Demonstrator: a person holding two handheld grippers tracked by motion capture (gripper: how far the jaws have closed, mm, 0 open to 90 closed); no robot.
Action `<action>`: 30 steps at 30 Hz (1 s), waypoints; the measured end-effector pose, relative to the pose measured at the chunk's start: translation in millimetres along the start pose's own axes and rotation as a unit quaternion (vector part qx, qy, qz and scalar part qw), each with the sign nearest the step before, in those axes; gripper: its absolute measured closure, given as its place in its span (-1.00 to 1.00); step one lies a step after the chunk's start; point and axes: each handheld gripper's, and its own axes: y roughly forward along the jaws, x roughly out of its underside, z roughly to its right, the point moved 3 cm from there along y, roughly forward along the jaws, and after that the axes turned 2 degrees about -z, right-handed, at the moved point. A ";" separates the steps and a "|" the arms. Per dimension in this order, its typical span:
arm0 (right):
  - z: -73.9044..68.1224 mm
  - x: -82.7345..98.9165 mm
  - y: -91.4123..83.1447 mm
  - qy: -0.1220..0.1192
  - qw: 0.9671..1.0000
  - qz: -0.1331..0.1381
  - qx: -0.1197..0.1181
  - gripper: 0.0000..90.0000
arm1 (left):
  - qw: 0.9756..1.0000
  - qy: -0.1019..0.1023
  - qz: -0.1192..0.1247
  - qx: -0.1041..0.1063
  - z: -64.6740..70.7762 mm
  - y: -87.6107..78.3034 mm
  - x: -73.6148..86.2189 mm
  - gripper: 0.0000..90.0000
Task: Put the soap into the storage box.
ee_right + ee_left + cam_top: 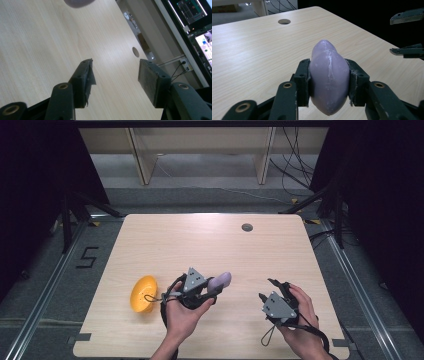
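My left gripper (pixel 216 287) is shut on a pale purple egg-shaped object (pixel 220 280), held a little above the wooden table (pixel 210 245). In the left gripper view both pads press the purple object (pixel 329 75) from its sides. My right gripper (pixel 267 290) stands open at the front right of the table, nothing between its fingers (pixel 152 80). It also appears at the right edge of the left gripper view as two spread jaw tips (pixel 405 33). A sliver of the purple object (pixel 77 2) shows at the top of the right gripper view.
An orange bowl (pixel 142 294) lies tilted on the table to the left of my left hand. A round cable hole (pixel 247 227) sits near the far edge. Dark floor, rails and cables surround the table.
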 end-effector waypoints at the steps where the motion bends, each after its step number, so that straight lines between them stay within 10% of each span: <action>1: -0.6 1.5 -0.2 0.012 1.000 -0.004 0.006 0.02 | 1.000 0.000 0.004 -0.003 0.1 -1.9 0.5 0.31; 30: 0.6 8.0 7.0 0.026 0.999 -0.025 0.002 0.02 | 0.996 -0.020 0.052 -0.065 -12.6 -44.4 15.2 0.31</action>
